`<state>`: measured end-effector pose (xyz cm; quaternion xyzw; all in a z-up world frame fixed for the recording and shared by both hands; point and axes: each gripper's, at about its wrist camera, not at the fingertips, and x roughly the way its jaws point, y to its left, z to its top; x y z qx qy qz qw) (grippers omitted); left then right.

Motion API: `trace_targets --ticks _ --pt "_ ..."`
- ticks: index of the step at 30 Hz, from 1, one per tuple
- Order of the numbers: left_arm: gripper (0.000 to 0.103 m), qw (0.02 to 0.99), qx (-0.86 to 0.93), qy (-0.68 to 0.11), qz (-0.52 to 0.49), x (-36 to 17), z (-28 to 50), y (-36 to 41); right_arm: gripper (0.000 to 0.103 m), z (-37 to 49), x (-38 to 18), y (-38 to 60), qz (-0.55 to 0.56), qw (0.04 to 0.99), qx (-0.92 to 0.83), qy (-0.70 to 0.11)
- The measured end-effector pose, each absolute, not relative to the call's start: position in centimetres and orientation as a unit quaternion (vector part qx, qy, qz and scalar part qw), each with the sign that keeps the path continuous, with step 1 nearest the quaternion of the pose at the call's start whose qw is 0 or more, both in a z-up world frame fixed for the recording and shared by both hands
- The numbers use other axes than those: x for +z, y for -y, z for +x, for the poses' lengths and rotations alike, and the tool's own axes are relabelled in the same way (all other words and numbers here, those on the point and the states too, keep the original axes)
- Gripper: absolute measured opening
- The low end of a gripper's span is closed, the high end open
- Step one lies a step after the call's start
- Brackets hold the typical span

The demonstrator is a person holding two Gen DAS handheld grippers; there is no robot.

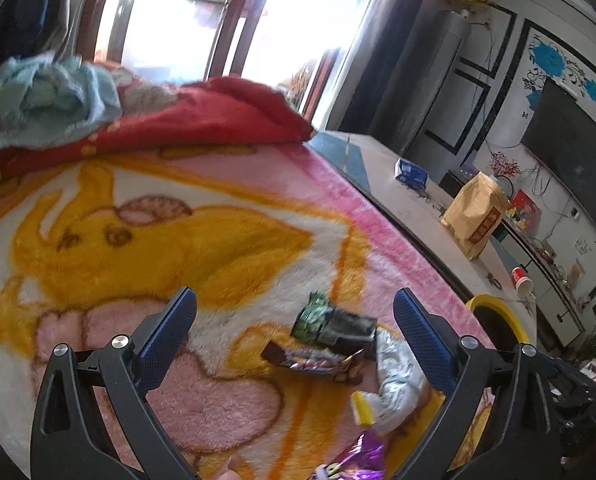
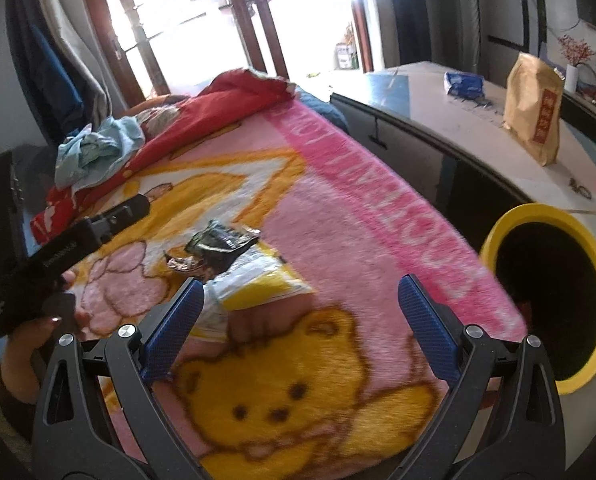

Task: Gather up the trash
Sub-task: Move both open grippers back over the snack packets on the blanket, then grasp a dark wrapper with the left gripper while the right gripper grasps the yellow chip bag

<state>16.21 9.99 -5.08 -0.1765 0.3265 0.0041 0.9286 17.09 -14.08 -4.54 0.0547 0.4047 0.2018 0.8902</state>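
A bed is covered by a pink and yellow cartoon blanket (image 1: 201, 216), and a small heap of wrappers is seen on it near the edge that faces the low table (image 2: 450, 120). In the left wrist view, the left gripper (image 1: 295, 322) is held above the blanket with its blue-padded fingers (image 1: 165, 340) spread wide and nothing between them. Between and just past the fingers lie a green and black wrapper (image 1: 330, 322), a dark brown wrapper (image 1: 314, 360) touching it, and a silver and yellow bag (image 1: 398, 376) beside both. A purple wrapper (image 1: 358, 456) is seen at the bottom edge of that view.

In the right wrist view, the right gripper (image 2: 301, 310) is likewise held open and empty above the blanket. The silver and yellow bag (image 2: 253, 276) lies just past its left finger, with the black wrapper (image 2: 221, 242) resting on the bag's far end. The left gripper (image 2: 65, 248) is seen from the side, held by a hand (image 2: 29, 344) near the left edge of the blanket.

A yellow-rimmed bin (image 2: 554, 292) stands just beside the blanket's edge, between the bed and the table; its inside is dark. On the table are seen a brown paper bag (image 2: 534, 112), upright, and a blue packet (image 2: 464, 84) near the far corner. A red quilt (image 1: 185, 116) and a pale blue cloth (image 1: 53, 92) are piled at the far end of the bed.
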Motion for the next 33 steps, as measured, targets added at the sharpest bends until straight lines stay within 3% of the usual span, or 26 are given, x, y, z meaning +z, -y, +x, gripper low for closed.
trace_targets --ticks 2,4,10,17,25,33 --pt "0.092 0.923 0.001 -0.336 -0.186 -5.7 16.2 -10.4 0.089 17.4 -5.0 13.2 0.057 0.885 0.207 -0.414" --pt "0.078 0.917 -0.008 -0.348 -0.196 -6.5 16.4 -10.7 0.089 17.7 -5.6 12.5 0.057 0.880 0.208 -0.423" --pt "0.059 0.892 -0.036 -0.379 -0.244 -8.8 16.7 -11.7 0.089 18.6 -6.8 11.2 0.074 0.865 0.214 -0.447" --pt "0.049 0.878 -0.052 -0.395 -0.264 -10.2 17.0 -11.7 0.087 19.7 -8.1 9.8 0.095 0.847 0.226 -0.472" --pt "0.024 0.871 -0.067 -0.402 -0.276 -11.1 17.5 -10.9 0.055 20.0 -9.3 9.3 0.124 0.818 0.269 -0.493" --pt "0.018 0.880 -0.085 -0.390 -0.258 -10.0 17.3 -9.6 0.047 19.8 -8.7 11.7 0.140 0.816 0.275 -0.489"
